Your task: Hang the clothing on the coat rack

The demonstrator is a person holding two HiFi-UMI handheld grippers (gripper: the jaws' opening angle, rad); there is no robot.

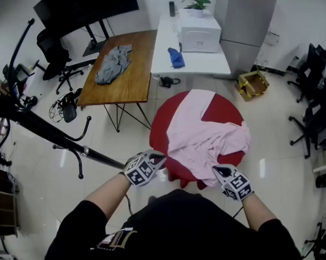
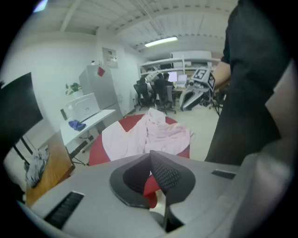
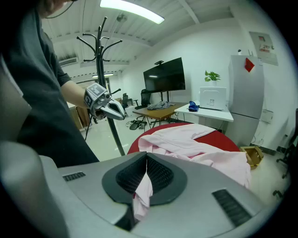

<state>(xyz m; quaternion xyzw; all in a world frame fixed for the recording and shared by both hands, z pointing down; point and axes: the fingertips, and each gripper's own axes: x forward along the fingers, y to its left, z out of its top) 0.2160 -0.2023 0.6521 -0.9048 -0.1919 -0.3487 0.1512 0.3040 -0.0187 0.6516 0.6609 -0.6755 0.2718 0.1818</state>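
A pink garment (image 1: 200,136) (image 2: 153,132) (image 3: 205,148) lies crumpled on a round red table (image 1: 168,116) (image 3: 223,135). My right gripper (image 1: 218,170) (image 3: 145,160) sits at the table's near edge, shut on a fold of the pink garment that hangs between its pads. My left gripper (image 1: 162,159) (image 2: 151,157) is at the table's near left edge, shut, with no cloth seen between its pads; the garment lies ahead of it. The black coat rack (image 1: 51,136) (image 3: 100,60) stands to my left, its pole just beyond the left gripper.
A wooden table (image 1: 132,82) with a grey garment (image 1: 113,63) stands behind the red table. Beside it is a white desk (image 1: 203,64) with a printer (image 1: 199,32) and a blue cloth (image 1: 176,58). A cardboard box (image 1: 252,85) and office chairs (image 1: 309,121) are at right.
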